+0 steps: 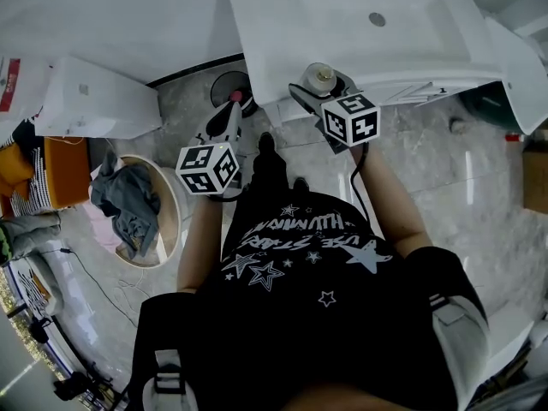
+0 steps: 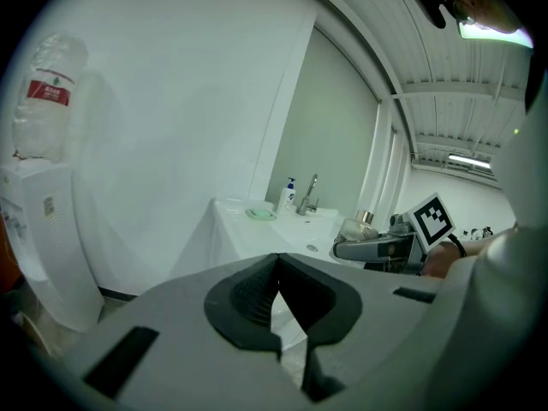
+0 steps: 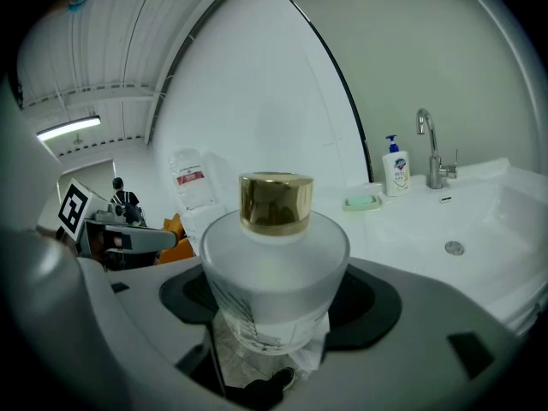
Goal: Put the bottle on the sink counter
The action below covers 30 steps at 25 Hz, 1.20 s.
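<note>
In the head view, the right gripper (image 1: 322, 86) sits just above frame centre, at the near edge of the white sink counter (image 1: 411, 32) that fills the upper right, and it carries a bottle (image 1: 323, 75) seen cap-up. The left gripper (image 1: 233, 103) is left of centre, pointing up-frame over the grey floor (image 1: 445, 169), near a round basket (image 1: 168, 221) with cloth in it at lower left. In the left gripper view, the left gripper (image 2: 276, 265) has its dark pads clenched tip to tip, with nothing between them. The counter with its faucet (image 2: 308, 193) lies mid-frame, and a water dispenser (image 2: 38, 238) stands at the left edge. In the right gripper view, the right gripper (image 3: 278, 311) grasps the bottle (image 3: 276, 264), frosted with a gold cap, upright at centre frame. Floor and a shoe (image 3: 276, 382) show beneath it. The basin is at the right, with a soap dish (image 3: 362, 201) behind it.
</note>
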Motion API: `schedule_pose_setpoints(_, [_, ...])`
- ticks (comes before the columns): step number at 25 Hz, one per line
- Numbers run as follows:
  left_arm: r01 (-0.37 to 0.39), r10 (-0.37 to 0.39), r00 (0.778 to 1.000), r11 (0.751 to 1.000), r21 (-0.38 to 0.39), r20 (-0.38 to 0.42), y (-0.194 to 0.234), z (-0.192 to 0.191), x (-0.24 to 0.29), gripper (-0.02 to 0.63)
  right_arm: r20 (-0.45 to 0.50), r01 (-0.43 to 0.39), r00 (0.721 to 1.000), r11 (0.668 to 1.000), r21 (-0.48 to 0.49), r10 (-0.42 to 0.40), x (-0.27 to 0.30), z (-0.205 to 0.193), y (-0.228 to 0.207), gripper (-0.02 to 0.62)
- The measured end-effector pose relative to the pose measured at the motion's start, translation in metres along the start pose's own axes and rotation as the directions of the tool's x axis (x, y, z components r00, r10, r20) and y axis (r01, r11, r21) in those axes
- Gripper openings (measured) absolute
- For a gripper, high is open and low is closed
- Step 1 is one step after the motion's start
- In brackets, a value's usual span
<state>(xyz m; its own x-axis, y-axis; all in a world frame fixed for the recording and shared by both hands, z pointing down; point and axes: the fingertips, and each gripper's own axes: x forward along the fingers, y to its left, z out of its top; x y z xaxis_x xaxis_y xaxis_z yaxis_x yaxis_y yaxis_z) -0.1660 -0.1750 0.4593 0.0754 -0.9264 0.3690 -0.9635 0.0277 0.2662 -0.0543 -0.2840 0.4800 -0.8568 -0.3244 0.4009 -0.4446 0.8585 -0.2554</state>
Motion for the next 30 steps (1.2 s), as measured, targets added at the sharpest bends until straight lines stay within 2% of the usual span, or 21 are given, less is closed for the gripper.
schedule_pose_setpoints(16, [0.077, -0.078, 0.995, 0.997, -0.015, -0.064, 0.068, 0.032, 0.093, 0.008, -0.079, 0.089, 0.992, 0.993, -0.081, -0.095, 0.111, 0.025, -0.05, 0.324])
schedule_pose_setpoints(30, [0.079, -0.085, 0.991, 0.995, -0.06, -0.102, 0.115, 0.035, 0.138, 0.007, -0.153, 0.074, 0.984, 0.988, -0.132, -0.094, 0.185, 0.017, -0.069, 0.324])
